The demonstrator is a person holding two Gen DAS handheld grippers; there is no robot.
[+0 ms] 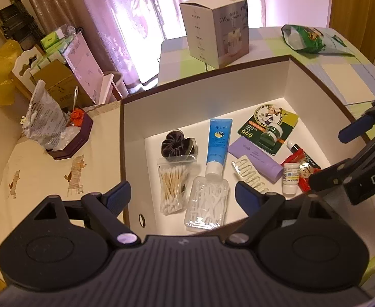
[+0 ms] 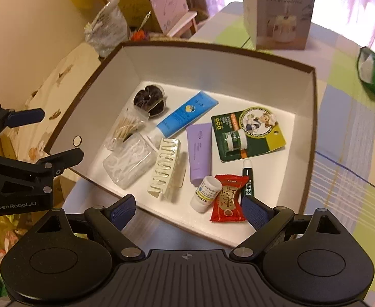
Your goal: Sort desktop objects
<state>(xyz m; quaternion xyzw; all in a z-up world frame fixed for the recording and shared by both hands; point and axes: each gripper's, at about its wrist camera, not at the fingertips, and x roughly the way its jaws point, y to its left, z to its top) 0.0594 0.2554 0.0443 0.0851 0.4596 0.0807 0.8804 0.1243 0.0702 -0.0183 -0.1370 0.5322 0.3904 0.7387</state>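
Both tools hover over the near edge of the white box (image 2: 312, 133), jaws spread wide, nothing gripped. Left tool (image 1: 183, 197) sits above the box's near-left corner; right tool (image 2: 187, 209) above the near-right part, just over the red candy wrapper (image 2: 228, 199).

All sortable items lie flat on the box floor:
- dark scrunchie (image 2: 150, 101) in a clear pack, far-left corner
- cotton swab bag (image 1: 172, 186) just in front of it, overlapping the scrunchie pack
- clear case of white picks (image 1: 207, 206), beside the swabs, touching the cap of the blue tube (image 1: 216, 145)
- cream hair claw (image 2: 165, 168) between the clear case and the purple tube (image 2: 200, 151)
- green blister card with small jar (image 2: 248, 133) on the far-right side
- small white bottle (image 2: 206, 193) touching the red candy wrapper; dark green lip balm stick (image 2: 247, 179) next to them, label reads "MENTHOL"

On the bench (image 2: 353, 179) with the plaid cover, outside the box: humidifier carton (image 1: 215, 28) behind the far wall, green snack bag (image 1: 312, 38) to the far right. Left of the box, a dark tray (image 1: 72, 140) holding a crinkled plastic bag, contents probably small sachets, too blurred to confirm.
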